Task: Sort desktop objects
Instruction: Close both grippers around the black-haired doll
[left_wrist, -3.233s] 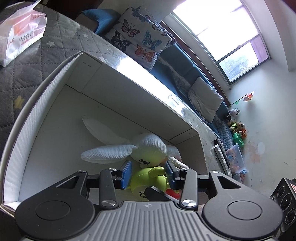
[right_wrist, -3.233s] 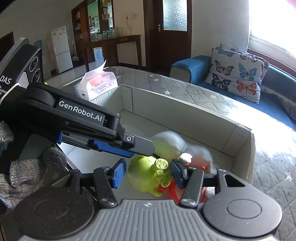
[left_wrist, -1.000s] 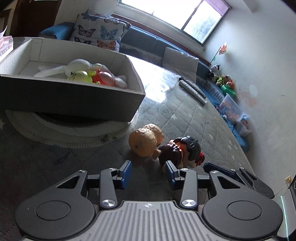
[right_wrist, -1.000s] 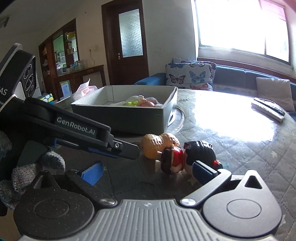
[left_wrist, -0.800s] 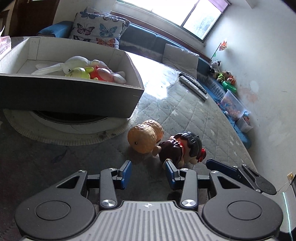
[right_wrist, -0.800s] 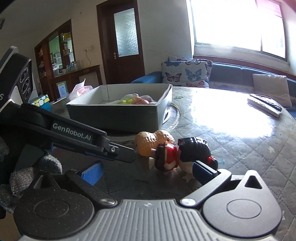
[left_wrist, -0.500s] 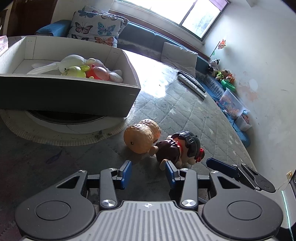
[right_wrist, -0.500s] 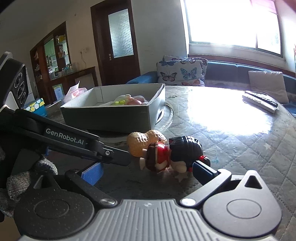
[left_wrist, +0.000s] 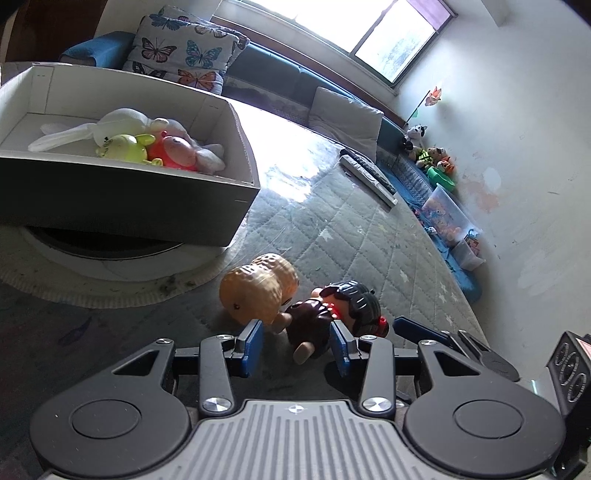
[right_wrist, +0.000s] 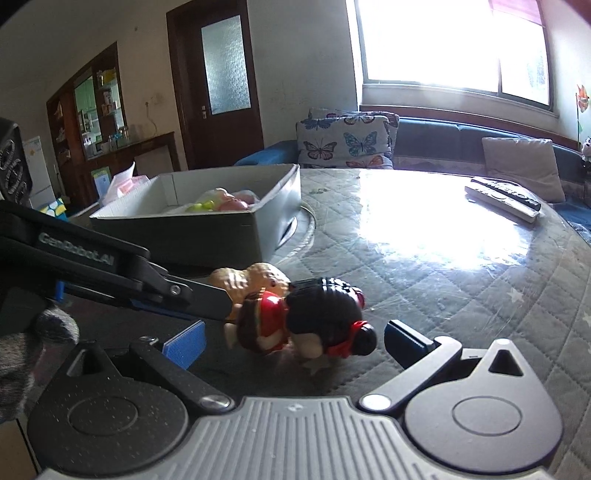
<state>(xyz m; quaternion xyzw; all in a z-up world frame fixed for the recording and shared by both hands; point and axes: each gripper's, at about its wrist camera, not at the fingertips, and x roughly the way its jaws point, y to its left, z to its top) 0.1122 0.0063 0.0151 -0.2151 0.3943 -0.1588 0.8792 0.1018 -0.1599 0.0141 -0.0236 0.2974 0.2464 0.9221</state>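
Pick-up approach. Both the left hand-held gripper and right hand-held gripper stand open around the glossy hard doll, lying on the quilted tabletop against a ridged peanut toy. Next: one closes, lifts it toward the cardboard box holding soft toys.

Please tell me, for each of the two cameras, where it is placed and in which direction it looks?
Left wrist: sits on the left gripper, looks down along its fingers at the doll, peanut toy and box.
Right wrist: sits on the right gripper, faces the doll and window; a grey sleeve shows.
Shared: doll, peanut toy, box, remotes.
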